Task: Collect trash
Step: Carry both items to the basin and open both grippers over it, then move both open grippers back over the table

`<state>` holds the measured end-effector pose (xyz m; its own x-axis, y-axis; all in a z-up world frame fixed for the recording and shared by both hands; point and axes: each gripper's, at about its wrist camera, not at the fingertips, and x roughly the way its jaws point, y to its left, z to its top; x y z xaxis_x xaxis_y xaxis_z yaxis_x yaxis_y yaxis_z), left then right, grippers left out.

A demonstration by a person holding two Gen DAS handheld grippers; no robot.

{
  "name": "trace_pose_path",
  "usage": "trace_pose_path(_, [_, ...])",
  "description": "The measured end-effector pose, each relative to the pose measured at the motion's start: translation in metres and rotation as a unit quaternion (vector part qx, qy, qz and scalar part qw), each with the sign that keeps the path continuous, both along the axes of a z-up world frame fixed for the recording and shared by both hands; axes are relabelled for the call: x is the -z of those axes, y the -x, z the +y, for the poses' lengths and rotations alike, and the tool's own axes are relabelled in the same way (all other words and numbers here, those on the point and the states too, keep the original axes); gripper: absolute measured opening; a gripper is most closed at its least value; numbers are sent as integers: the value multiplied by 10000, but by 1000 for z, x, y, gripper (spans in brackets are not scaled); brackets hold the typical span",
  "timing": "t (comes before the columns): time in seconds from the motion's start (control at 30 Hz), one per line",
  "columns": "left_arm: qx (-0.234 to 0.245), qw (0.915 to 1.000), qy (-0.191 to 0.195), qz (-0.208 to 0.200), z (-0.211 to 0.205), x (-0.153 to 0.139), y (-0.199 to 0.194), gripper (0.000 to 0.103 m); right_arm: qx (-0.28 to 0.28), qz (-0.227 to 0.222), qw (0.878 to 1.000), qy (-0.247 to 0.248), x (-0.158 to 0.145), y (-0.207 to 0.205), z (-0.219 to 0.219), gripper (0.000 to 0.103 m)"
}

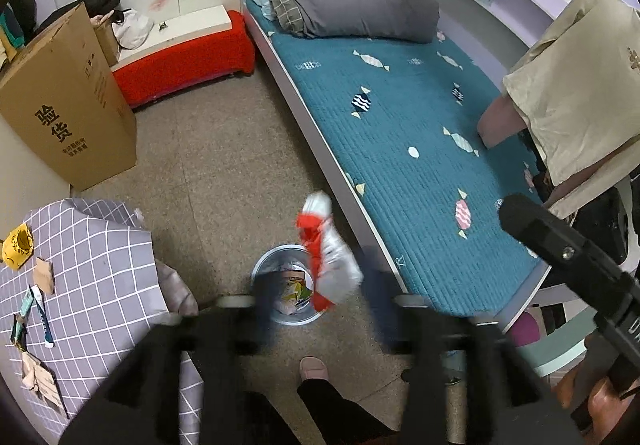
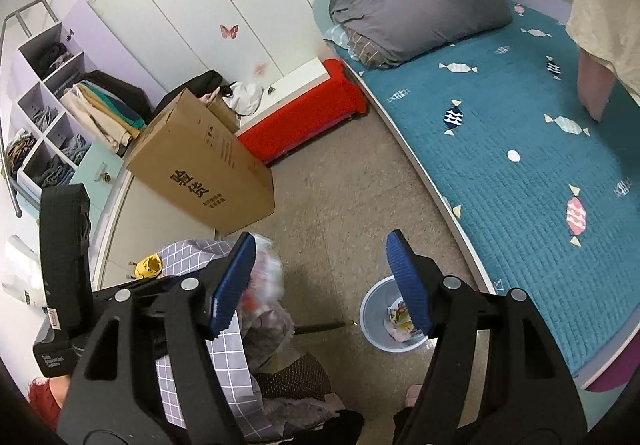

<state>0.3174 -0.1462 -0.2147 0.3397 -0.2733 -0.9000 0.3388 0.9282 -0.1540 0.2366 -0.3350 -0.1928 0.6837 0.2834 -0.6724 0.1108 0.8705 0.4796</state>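
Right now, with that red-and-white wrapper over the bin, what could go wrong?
1. The wrapper looks loose in the air and overlaps the bed-side rim of the bin; it may land on the floor.
2. The bin is small and already holds trash, so the wrapper could bounce out.
3. The person's foot stands close; a step might tip the bin.

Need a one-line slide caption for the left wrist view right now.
Red-and-white wrapper in mid-air above the round trash bin on the floor, beside the teal bed.
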Motion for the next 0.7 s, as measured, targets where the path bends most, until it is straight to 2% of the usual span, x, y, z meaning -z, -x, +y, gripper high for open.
trace_pose_path(0.4, [-451,9985,127,-272,25,-19,14,58,-240,-83,9997,21,-4,4,16,68])
trace_pose_path(0.7, [-1052,9933,117,-471,72,-35,30,59,-787,-145,9968,33,-9,-7,59,68])
